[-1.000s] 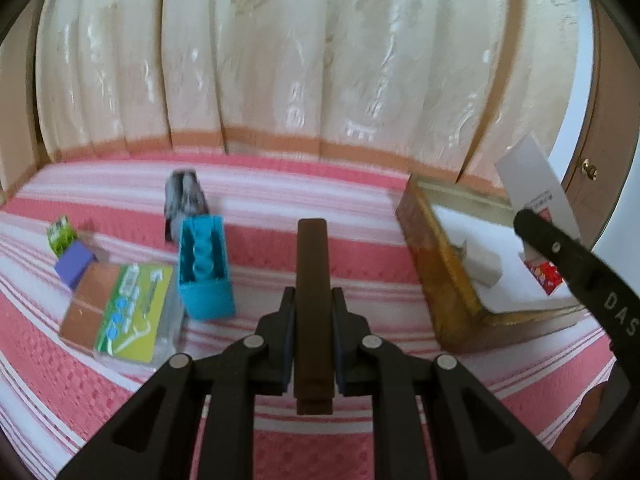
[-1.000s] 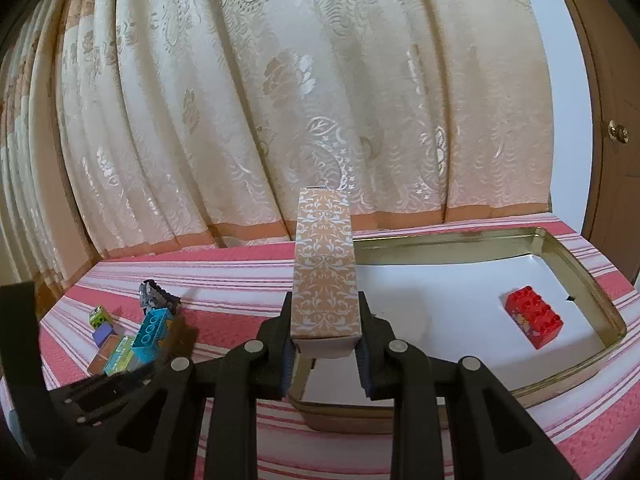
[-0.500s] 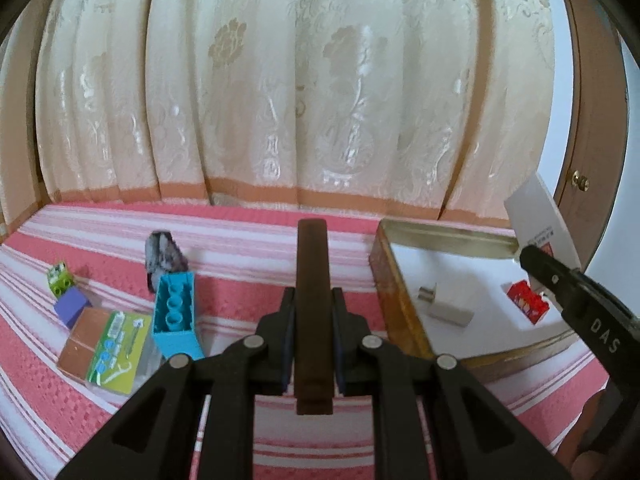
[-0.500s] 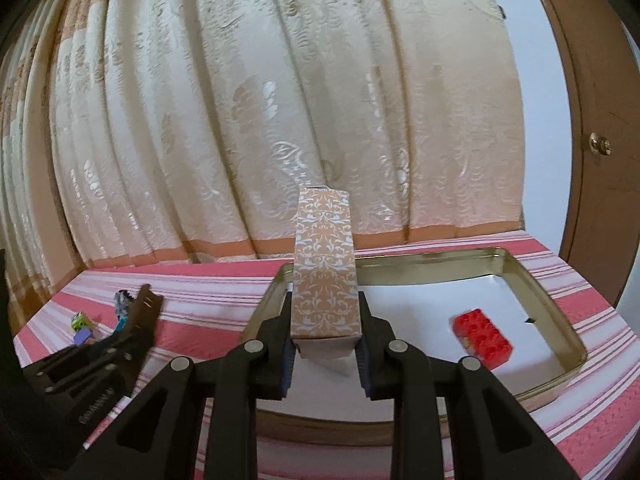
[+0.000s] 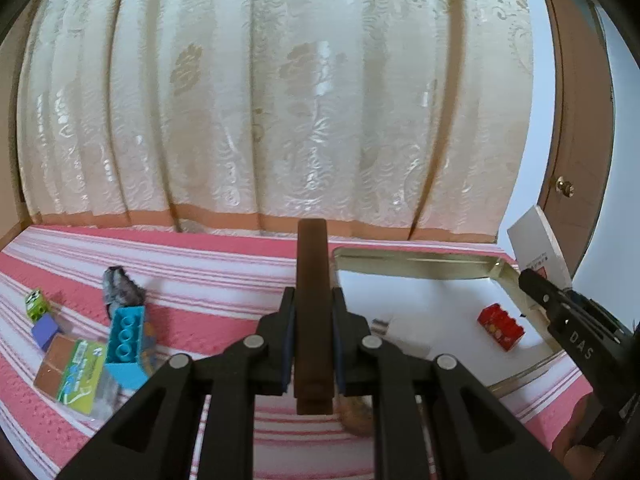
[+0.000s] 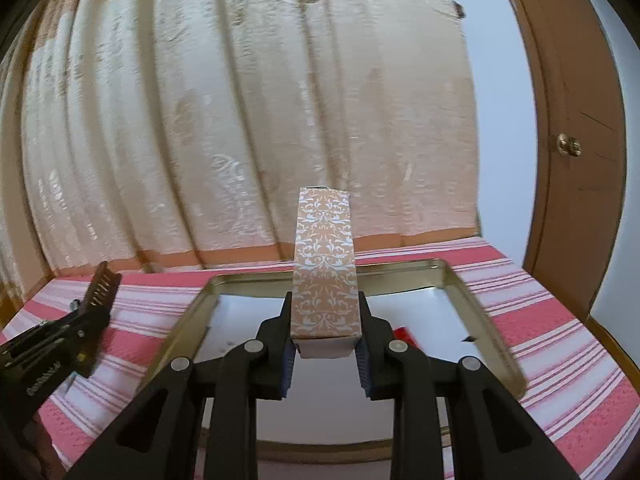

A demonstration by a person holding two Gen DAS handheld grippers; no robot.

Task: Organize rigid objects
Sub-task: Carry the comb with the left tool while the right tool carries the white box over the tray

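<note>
So both claws were busy here. The left claw was clamped on a dark brown bar that stuck up between its pads, held above the counter with the pink and white striped cloth, just left of the tray. The right claw was squeezed tight on a tall patterned box, peach with white swirls, and it hung over the near-left part of the gold-rimmed tray.

Inside the tray, on its white floor, a red brick lay toward the right side, plus a small white thing near the left wall, mostly hidden behind the left claw, couldn't tell what it was.

Over at the counter's left edge sat the leftover pile: a turquoise brick, a green and brown packet touching it, a purple block, a small green block and a grey lumpy thing just behind the turquoise brick. A cream curtain hung along the far edge.
</note>
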